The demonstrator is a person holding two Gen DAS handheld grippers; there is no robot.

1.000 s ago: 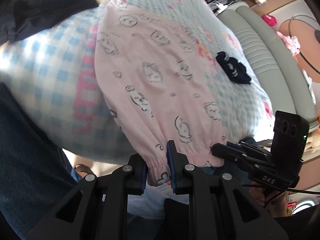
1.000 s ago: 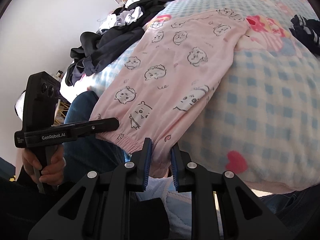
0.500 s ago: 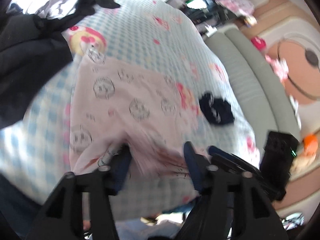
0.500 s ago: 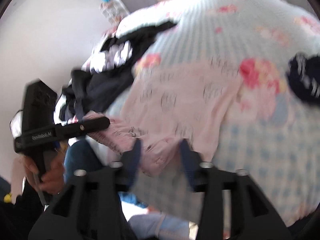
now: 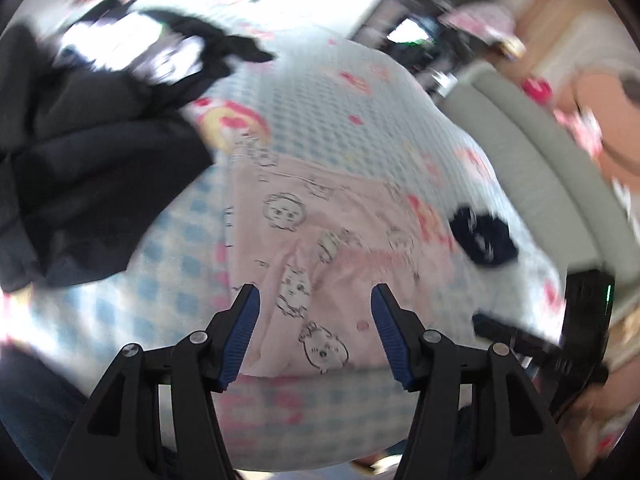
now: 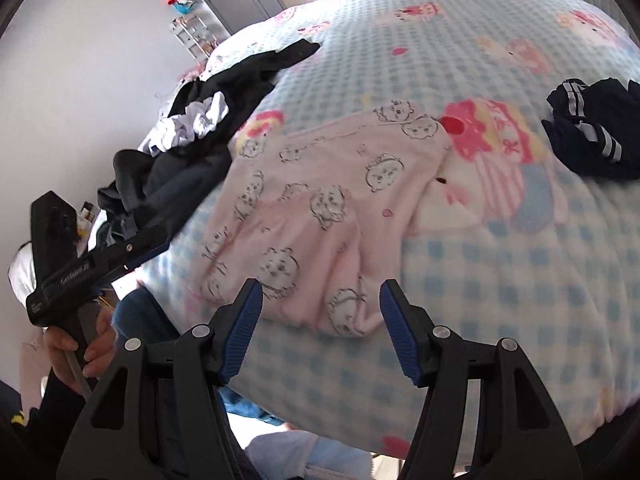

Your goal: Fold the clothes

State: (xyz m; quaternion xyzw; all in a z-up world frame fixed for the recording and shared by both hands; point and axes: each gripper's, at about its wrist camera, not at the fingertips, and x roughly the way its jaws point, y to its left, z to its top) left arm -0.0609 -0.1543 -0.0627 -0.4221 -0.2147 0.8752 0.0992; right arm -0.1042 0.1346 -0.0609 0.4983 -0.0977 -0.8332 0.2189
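Observation:
Pink pyjama trousers (image 5: 320, 240) (image 6: 320, 200) printed with little cartoon faces lie on the blue-checked bedspread (image 5: 332, 100) (image 6: 500, 280), their lower end folded up over the rest. My left gripper (image 5: 316, 304) hangs open just above the near folded edge with nothing in it. My right gripper (image 6: 320, 300) stands open too, over the same near edge. In the right wrist view the left gripper (image 6: 136, 250) shows at the left, held by a hand (image 6: 76, 348). The right gripper's body (image 5: 576, 320) appears at the right of the left wrist view.
A heap of dark clothes (image 5: 88, 152) (image 6: 192, 152) lies on the bed left of the trousers. A small navy garment (image 5: 484, 236) (image 6: 592, 136) sits to their right. A grey-green padded bed edge (image 5: 540, 168) runs along the right. The view from the left wrist is motion-blurred.
Both grippers held the trousers' elastic cuff end a second ago. They carried it up over the trousers, let go and now stand open above the fold.

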